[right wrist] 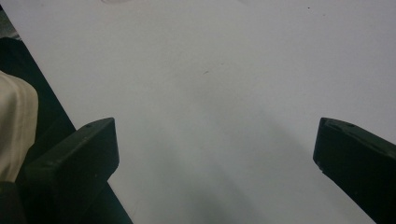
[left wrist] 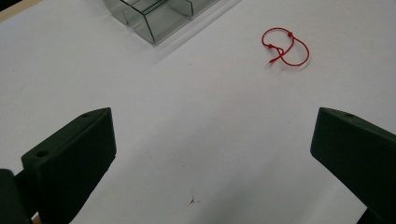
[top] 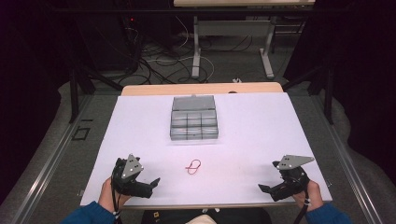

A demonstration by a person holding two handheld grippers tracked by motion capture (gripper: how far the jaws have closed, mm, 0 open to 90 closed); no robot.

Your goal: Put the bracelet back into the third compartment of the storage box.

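Note:
A thin red elastic loop point(top: 193, 166) lies on the white table sheet point(top: 252, 130), near the front and about midway between my two grippers. The left gripper view has the same red loop point(left wrist: 286, 46) ahead and to the right of the jaws. A clear plastic compartment box point(top: 194, 118) with its lid up stands farther back at the centre, and one corner of the box point(left wrist: 156, 16) reaches into the left gripper view. My left gripper point(top: 153, 183) rests open near the front left edge. My right gripper point(top: 264, 188) is open near the front right edge, jaws wide over bare sheet.
The wooden table edge point(top: 201, 88) runs behind the sheet. Beyond it are cables and metal desk legs point(top: 196, 46) on the floor. The right gripper view has the sheet's front edge and a pale cloth point(right wrist: 14, 126) at its left.

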